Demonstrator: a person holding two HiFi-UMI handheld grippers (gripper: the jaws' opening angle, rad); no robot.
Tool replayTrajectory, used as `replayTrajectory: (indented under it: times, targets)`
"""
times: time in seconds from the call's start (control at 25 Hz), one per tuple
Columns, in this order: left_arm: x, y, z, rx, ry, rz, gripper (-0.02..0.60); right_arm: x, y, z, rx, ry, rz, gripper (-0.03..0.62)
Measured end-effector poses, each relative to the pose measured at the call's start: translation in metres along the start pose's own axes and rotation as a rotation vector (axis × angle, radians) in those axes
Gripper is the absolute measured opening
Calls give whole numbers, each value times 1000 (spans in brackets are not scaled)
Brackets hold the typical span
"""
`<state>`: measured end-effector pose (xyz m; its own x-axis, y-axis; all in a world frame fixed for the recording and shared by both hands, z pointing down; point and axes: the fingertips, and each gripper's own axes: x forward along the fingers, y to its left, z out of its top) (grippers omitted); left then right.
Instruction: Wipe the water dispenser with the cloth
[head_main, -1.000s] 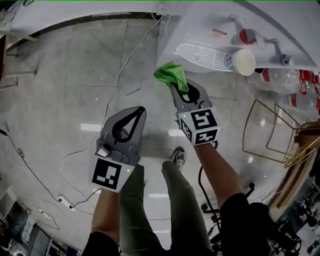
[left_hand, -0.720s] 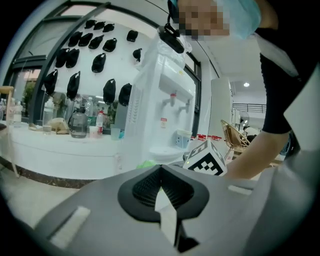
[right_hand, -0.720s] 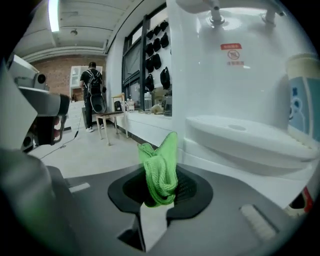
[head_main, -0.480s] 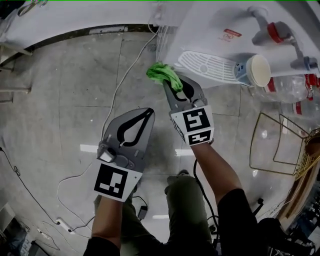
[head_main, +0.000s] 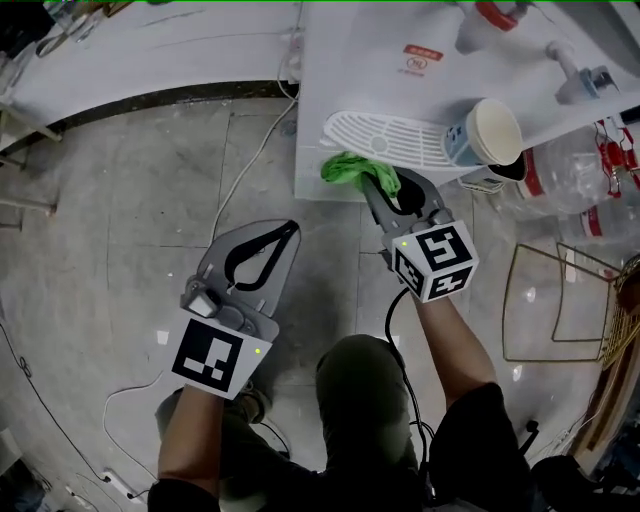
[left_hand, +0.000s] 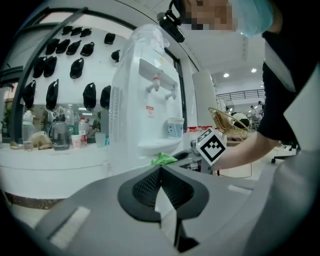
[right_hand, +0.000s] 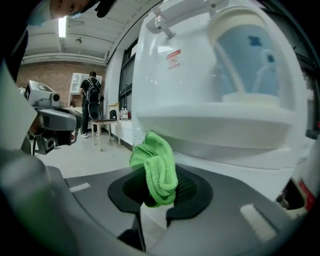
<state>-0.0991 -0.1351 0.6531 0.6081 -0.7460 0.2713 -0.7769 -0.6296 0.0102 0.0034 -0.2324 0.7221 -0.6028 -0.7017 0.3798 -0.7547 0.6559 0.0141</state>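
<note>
One green cloth (head_main: 352, 168) (right_hand: 155, 167) is seen bunched and clamped between the jaws of the right gripper (head_main: 378, 183) (right_hand: 158, 194), and is held at the front edge of the drip tray (head_main: 385, 130), low on the white water dispenser (head_main: 370, 60) (right_hand: 200, 75); whether the cloth is pressed against the casing cannot be told. One red-and-white label (head_main: 422, 58) is fixed to the dispenser front above the tray, but its print is too small to be read. Two taps are counted, one red (head_main: 490, 12) and one grey-blue (head_main: 580, 75). One paper cup (head_main: 488, 130) with blue print is found on the right end of the tray. The left gripper (head_main: 292, 228) (left_hand: 161, 171) is held apart, lower and to the left over the grey floor, its jaws brought together with nothing between them. One black-and-white marker cube (head_main: 437, 262) is carried on each gripper, no writing being shown on them
</note>
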Motion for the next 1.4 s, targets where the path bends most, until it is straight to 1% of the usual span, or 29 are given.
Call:
replayTrajectory:
  times: [0.2, 0.36, 0.52, 0.64, 0.72, 0.8, 0.88, 0.96, 1.08, 1.2, 1.28, 1.32, 1.4]
  targets:
    - [5, -9, 4, 19, -13, 23, 2, -47, -71, -21, -9, 16, -122, 94]
    - [10, -14, 6, 38, -13, 39, 2, -76, -114, -35, -13, 42, -191, 94]
    - [14, -19, 14, 36, -30, 54, 2, -95, -145, -45, -28, 74, -257, 94]
    - [14, -21, 12, 39, -25, 59, 2, -106, -167, -51, -3, 79, -322, 94]
    - [14, -22, 8, 42, -10, 54, 2, -114, -175, -56, 20, 79, -362, 94]
    - [12, -21, 8, 46, -9, 49, 2, -120, -170, -61, 31, 80, -374, 92]
    - [8, -19, 7, 49, -10, 46, 2, -121, -148, -66, 21, 74, -348, 92]
    - [4, -16, 5, 45, -7, 51, 2, -114, -115, -69, 8, 46, -295, 92]
    - [-4, -9, 7, 46, -12, 69, 2, -83, -52, -72, 8, 15, -165, 92]
    - [-12, -5, 6, 87, -3, 83, 2, -39, 11, -73, -11, 19, -14, 92]
    - [-14, -3, 5, 92, 1, 98, 2, -8, 45, -72, -35, 30, 59, 92]
    - [-15, -2, 5, 86, -5, 104, 2, 7, 57, -71, -46, 34, 80, 92]
    - [-18, -2, 10, 88, -25, 106, 2, 35, 70, -69, -57, 36, 89, 92]
